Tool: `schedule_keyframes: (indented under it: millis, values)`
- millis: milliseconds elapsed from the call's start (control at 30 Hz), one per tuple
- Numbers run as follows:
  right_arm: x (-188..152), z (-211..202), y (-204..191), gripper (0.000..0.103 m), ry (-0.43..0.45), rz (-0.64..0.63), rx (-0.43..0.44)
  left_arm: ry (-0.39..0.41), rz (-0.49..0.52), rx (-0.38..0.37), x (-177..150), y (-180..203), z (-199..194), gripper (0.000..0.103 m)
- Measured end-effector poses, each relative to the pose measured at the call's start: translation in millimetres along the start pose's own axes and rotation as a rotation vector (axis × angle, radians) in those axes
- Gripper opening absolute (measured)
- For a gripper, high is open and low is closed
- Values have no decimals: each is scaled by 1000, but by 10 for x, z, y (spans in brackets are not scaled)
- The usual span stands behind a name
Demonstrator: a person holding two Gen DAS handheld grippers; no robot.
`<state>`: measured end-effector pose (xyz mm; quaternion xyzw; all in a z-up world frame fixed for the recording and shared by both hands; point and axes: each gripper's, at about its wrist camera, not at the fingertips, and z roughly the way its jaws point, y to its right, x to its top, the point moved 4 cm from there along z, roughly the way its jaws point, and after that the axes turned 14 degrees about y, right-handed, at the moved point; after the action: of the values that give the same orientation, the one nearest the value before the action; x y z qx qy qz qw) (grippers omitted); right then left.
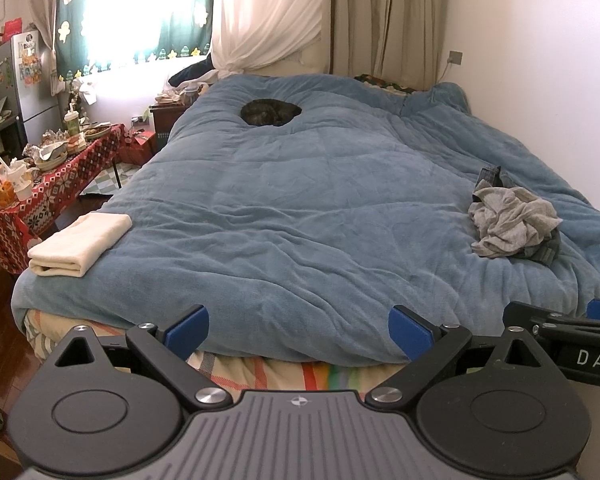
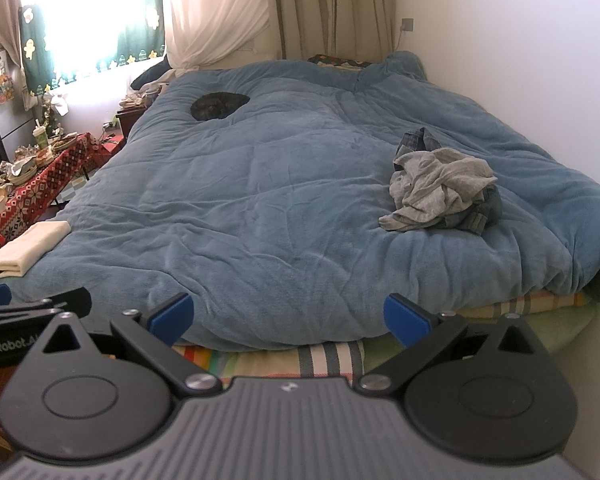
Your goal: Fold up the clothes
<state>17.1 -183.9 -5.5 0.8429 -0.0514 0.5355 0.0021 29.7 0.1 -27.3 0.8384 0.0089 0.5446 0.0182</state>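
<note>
Left wrist view
Bed cover: blue plush comforter point(image 1: 300, 208), quilted, softly wrinkled, spread over the whole bed.
Bed edge: striped sheets point(image 1: 300, 372) in pastel colours showing under the comforter's near hem.
Clothes pile: crumpled grey jersey garment point(image 1: 512, 224) on top of dark denim, lying on the comforter toward its right side, near the wall.
Folded piece: cream towel-like cloth point(image 1: 80, 244), flat rectangle, on the comforter's near left corner.
Cat: dark, curled into a round shape point(image 1: 271, 112), on the far part of the comforter.
Side tabletop: red patterned cloth point(image 1: 52, 192), crowded with bowls and cups, left of the comforter.
Left gripper point(image 1: 299, 332): black links, blue pads; jaws spread wide, released, nothing between them, hanging over the comforter's near hem without touching it.
Right gripper point(image 1: 560, 320): only its black arm and a blue pad seen at the right edge.

Right wrist view
Clothes pile: same grey garment point(image 2: 440, 192) over denim, right of the comforter's point(image 2: 260, 200) middle, well beyond the jaws.
Folded piece: cream cloth point(image 2: 28, 248) at the comforter's left corner.
Cat: curled point(image 2: 220, 106) on the comforter's far left part.
Right gripper point(image 2: 288, 316): blue pads far apart, jaws released, empty, above the near hem.
Left gripper point(image 2: 20, 304): partly seen at the left edge.
</note>
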Motion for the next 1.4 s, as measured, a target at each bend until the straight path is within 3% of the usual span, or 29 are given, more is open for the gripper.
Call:
schedule_keyframes:
  millis: [1100, 1400]
  values:
    - [-45, 8, 19, 102, -20, 19, -8, -17, -5, -54, -76, 66, 48, 97]
    - [-122, 121, 129, 102, -67, 79, -27, -39, -26, -78, -126, 100, 176, 97]
